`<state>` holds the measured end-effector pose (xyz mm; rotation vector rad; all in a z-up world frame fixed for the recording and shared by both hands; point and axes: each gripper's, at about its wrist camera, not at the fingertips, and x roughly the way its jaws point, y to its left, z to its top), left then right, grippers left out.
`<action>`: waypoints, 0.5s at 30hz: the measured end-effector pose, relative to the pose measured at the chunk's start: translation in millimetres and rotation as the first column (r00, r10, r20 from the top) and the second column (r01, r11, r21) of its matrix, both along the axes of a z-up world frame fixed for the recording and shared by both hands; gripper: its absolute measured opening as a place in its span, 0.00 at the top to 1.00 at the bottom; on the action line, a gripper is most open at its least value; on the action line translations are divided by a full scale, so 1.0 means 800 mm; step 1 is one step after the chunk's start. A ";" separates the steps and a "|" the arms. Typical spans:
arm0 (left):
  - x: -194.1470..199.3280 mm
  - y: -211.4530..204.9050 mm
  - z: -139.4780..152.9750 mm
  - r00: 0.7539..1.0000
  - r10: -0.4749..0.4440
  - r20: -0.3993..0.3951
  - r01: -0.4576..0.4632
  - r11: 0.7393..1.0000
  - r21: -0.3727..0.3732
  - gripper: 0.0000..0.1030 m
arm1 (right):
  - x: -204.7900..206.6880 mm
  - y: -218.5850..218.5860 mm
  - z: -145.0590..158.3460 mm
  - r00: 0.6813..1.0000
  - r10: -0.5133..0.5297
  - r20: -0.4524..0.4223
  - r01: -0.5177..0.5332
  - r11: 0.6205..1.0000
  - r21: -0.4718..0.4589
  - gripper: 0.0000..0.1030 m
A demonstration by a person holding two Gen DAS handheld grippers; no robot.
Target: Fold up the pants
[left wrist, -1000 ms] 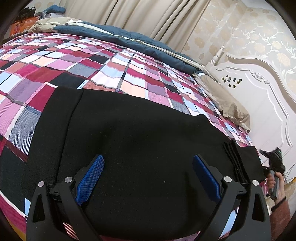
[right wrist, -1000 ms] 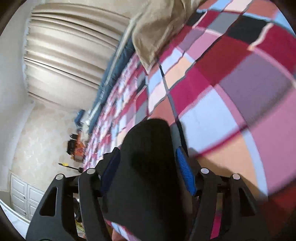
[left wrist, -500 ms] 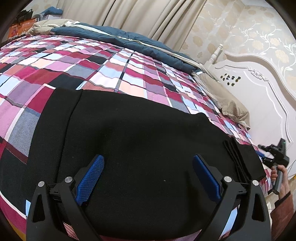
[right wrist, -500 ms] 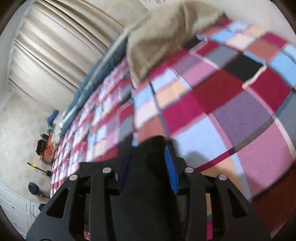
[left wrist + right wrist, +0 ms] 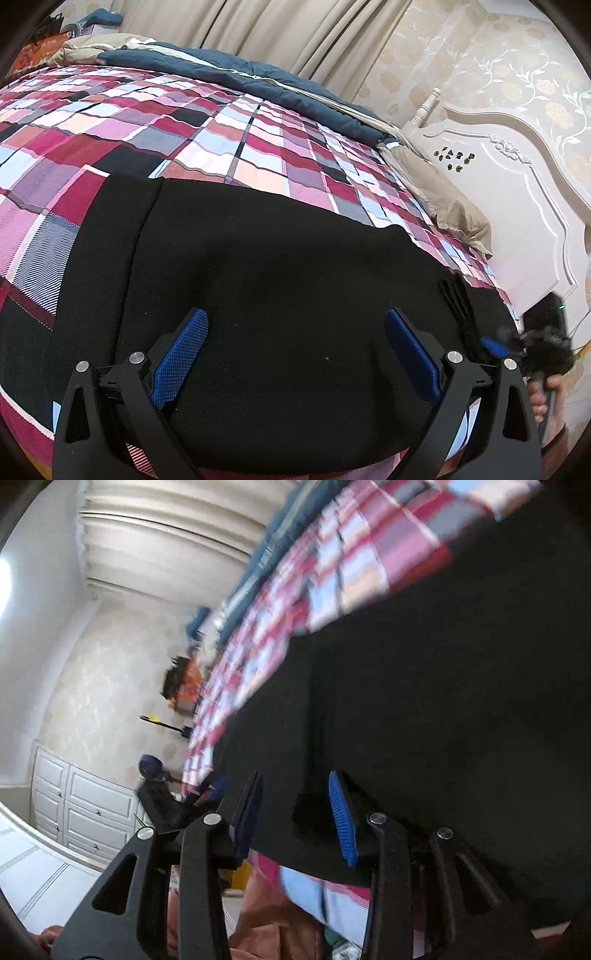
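Lying flat on the plaid bed [image 5: 258, 147], black pants [image 5: 277, 277] await folding. Left tongs [image 5: 295, 362] hover released above them. Right tongs [image 5: 295, 812] are closing on the near hem; lifting it across likely comes next.

Home bedroom. Bed [image 5: 258, 147] with plaid red-pink-blue cover, navy duvet [image 5: 236, 77] bunched along far edge, tan pillow [image 5: 439, 195] against carved white headboard [image 5: 517, 206]. Beige curtains [image 5: 258, 33], floral wallpaper [image 5: 480, 66], white panelled cabinets [image 5: 85, 812] with drawers.
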<state>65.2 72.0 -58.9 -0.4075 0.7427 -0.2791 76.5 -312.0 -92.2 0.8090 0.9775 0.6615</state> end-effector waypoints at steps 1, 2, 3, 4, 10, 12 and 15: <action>-0.001 0.002 0.002 1.000 -0.001 -0.005 0.001 1.000 -0.008 0.08 | -0.002 -0.001 -0.001 1.000 -0.002 0.004 0.002 1.000 0.000 0.74; -0.002 0.005 0.005 1.000 0.000 -0.012 0.000 1.000 -0.023 0.08 | -0.003 -0.001 0.000 1.000 -0.002 0.004 0.002 1.000 0.005 0.74; -0.004 0.011 0.008 1.000 0.006 -0.020 -0.007 0.999 -0.044 0.08 | -0.004 -0.003 0.000 1.000 -0.004 -0.001 0.004 1.000 0.012 0.74; -0.007 0.018 0.011 1.000 0.015 -0.024 -0.017 0.998 -0.067 0.08 | -0.005 -0.004 0.000 1.000 -0.004 -0.003 0.004 1.000 0.014 0.74; -0.028 0.120 0.027 0.992 0.117 -0.050 -0.126 0.951 -0.283 0.08 | -0.003 0.008 -0.002 1.000 -0.002 0.012 0.002 1.000 0.006 0.72; -0.030 0.157 0.019 0.986 0.135 -0.097 -0.160 0.928 -0.337 0.08 | -0.008 0.005 -0.003 1.000 -0.004 0.017 0.004 1.000 0.005 0.72; -0.024 0.190 0.006 0.985 0.102 -0.138 -0.148 0.911 -0.385 0.08 | -0.014 0.002 -0.001 1.000 -0.013 0.018 0.013 1.000 0.013 0.71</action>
